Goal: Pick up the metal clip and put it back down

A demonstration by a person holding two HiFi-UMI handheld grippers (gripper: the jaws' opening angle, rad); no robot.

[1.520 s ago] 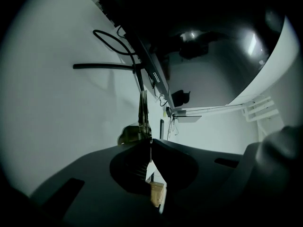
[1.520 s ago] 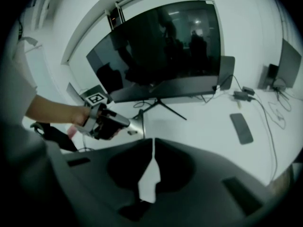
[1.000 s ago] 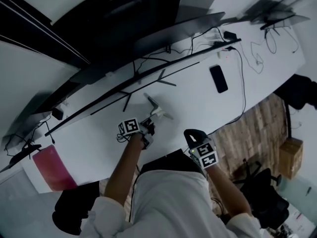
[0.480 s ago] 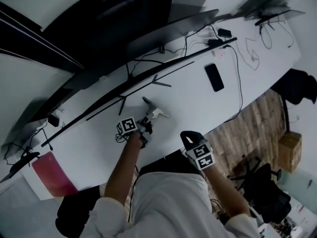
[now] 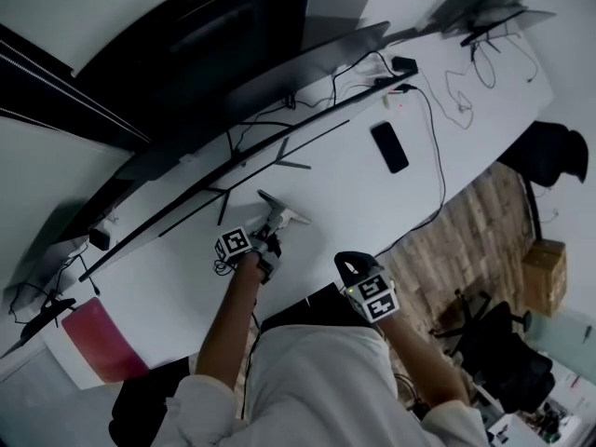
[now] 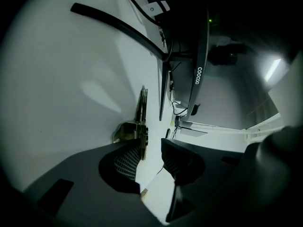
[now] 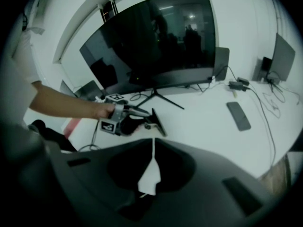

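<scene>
The metal clip (image 5: 280,215) lies on the white desk (image 5: 354,203) in front of the monitor's stand. My left gripper (image 5: 269,242) is right at it. In the left gripper view the clip (image 6: 141,122) stands between the jaws, close against the left pad (image 6: 125,162), with a bright gap to the right pad (image 6: 177,157). These jaws have just been opening and do not press on the clip. The right gripper view shows the clip (image 7: 155,120) beside the left gripper (image 7: 128,122). My right gripper (image 5: 352,264) hangs near the desk's front edge, its jaws (image 7: 153,143) shut and empty.
A large dark monitor (image 5: 233,54) stands behind, its thin stand legs (image 5: 279,161) reaching toward the clip. A black phone (image 5: 389,147) lies to the right, cables (image 5: 438,128) run beyond it, and a red sheet (image 5: 93,338) lies at the far left.
The head view has drifted a little. Both grippers keep their places on the desk, the left one still at the clip.
</scene>
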